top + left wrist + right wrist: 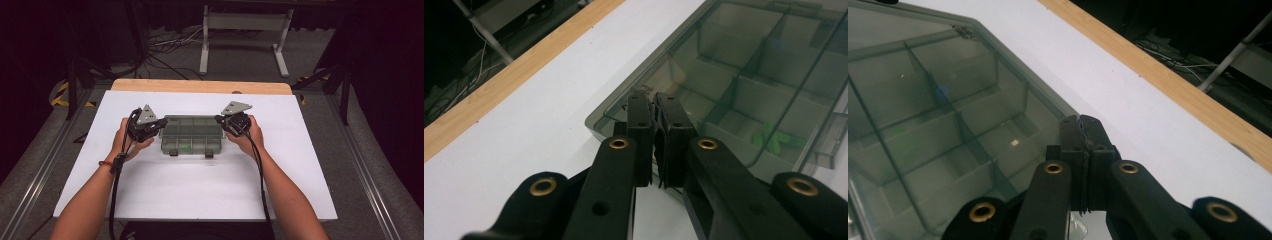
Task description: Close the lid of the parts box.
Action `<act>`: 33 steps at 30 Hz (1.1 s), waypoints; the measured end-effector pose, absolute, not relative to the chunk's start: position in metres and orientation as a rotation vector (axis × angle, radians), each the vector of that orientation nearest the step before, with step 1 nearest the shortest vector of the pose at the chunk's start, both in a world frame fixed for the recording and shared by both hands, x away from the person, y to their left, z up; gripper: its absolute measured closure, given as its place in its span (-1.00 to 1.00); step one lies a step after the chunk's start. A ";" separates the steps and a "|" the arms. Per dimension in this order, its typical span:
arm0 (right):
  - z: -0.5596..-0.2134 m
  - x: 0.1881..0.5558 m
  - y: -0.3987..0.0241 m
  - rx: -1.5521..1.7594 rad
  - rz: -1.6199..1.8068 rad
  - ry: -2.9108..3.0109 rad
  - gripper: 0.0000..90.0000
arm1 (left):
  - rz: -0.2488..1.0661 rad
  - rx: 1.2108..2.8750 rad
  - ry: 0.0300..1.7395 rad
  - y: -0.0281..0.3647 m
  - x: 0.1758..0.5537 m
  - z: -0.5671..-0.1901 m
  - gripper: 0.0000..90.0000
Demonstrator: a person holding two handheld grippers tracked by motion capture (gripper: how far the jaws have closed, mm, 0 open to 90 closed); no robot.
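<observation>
High view: a clear compartment box [191,135] sits mid-frame, likely light, rigid and slippery. The left gripper [161,122] and right gripper [218,119], both clenched on nothing, press its end walls, the best hold.

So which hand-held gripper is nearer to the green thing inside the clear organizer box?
Left. The left hand-held gripper sits at the organizer box's left end, closer to the green thing, which lies left of centre. The right hand-held gripper is at the right end, farther off.
</observation>
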State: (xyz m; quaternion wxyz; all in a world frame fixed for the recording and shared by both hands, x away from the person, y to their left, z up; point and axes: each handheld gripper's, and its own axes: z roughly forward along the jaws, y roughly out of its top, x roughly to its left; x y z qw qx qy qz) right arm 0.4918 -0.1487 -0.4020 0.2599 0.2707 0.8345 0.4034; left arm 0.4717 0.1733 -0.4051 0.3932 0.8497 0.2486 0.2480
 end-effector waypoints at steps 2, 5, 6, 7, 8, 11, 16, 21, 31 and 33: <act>-0.403 0.490 -0.149 0.736 1.097 2.268 1.00 | 0.625 2.163 0.624 0.173 0.470 -0.406 0.91; -0.403 0.489 -0.150 0.734 1.096 2.277 1.00 | 0.628 2.167 0.625 0.173 0.468 -0.407 0.91; -0.404 0.488 -0.150 0.732 1.091 2.282 1.00 | 0.631 2.166 0.626 0.173 0.468 -0.408 0.91; -0.404 0.487 -0.150 0.728 1.085 2.286 1.00 | 0.635 2.167 0.620 0.174 0.468 -0.408 0.92; -0.405 0.486 -0.150 0.728 1.081 2.288 1.00 | 0.629 2.165 0.626 0.174 0.467 -0.408 0.92; -0.406 0.484 -0.149 0.719 1.084 2.298 1.00 | 0.621 2.169 0.625 0.174 0.466 -0.410 0.92; -0.409 0.479 -0.148 0.700 1.079 2.320 1.00 | 0.623 2.180 0.612 0.173 0.464 -0.412 0.92; -0.410 0.474 -0.148 0.688 1.075 2.334 1.00 | 0.617 2.189 0.610 0.173 0.460 -0.416 0.93; -0.412 0.465 -0.149 0.670 1.075 2.354 1.00 | 0.601 2.195 0.590 0.174 0.453 -0.418 0.92; -0.412 0.463 -0.149 0.665 1.076 2.357 1.00 | 0.608 2.201 0.577 0.174 0.451 -0.418 0.92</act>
